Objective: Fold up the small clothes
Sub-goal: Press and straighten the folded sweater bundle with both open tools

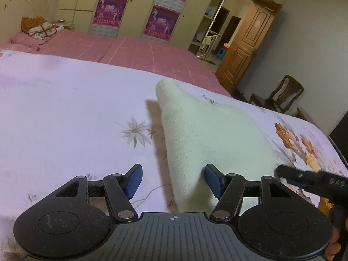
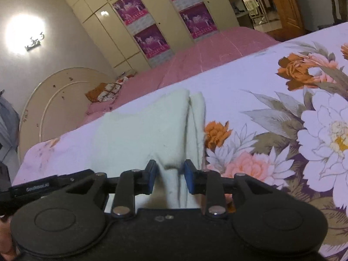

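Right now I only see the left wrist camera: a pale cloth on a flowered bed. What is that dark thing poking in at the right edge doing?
Observer: That is the right gripper. In its own camera the jaws stand apart, with a raised ridge of the cream cloth between them.
Operator: Is the cloth one plain flat piece?
Observer: Not quite. The right wrist view shows a narrow strip of it along its right side, set off from the main panel by a dark crease.
Operator: Anything else I miss?
Observer: A lit wall lamp glows above the headboard.
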A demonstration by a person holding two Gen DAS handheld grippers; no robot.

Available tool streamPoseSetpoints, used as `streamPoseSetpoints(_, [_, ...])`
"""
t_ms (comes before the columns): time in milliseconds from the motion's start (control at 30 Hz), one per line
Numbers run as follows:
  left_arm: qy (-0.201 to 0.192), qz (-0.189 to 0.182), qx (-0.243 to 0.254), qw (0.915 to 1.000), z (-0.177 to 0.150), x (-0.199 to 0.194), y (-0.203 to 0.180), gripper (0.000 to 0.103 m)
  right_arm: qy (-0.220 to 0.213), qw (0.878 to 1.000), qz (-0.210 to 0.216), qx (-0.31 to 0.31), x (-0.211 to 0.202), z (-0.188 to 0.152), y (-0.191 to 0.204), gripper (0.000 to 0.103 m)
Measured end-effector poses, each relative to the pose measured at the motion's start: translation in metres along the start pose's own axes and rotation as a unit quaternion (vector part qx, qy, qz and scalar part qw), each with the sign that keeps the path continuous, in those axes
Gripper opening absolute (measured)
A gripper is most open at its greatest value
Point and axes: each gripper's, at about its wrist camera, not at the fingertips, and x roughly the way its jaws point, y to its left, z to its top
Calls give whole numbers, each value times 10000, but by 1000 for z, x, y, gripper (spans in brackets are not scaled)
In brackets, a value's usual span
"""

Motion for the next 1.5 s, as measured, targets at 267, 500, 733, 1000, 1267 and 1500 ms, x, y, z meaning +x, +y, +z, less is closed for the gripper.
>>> streamPoseSetpoints(267, [-2,-36,-131,9999,-6,6,3,65,328,9994,80,-66,10,-1,4,23])
streamPoseSetpoints(500, [-65,12,423,9991,-2,0,-32,65,-201,9973,-92,-702,-20,-1,26,12])
streamPoseSetpoints(733, [-84,188,719,9972,3,3,-44,65,144,9983,-331,-457,-8,-10,0,15])
streamPoseSetpoints(1000, [-793,-707,337,9938,47,17,-33,65,-537,9930,-277,-1017,-4,26,17,12])
streamPoseSetpoints(1267, [-70,-424,443,9981,49,76,-28,65,229,9862,-763,-1452,65,42,13,5])
streamPoseSetpoints(1500, [-374,-103,898,9952,28,16,-30,65,-109,9854,-488,-1628,24,30,31,17])
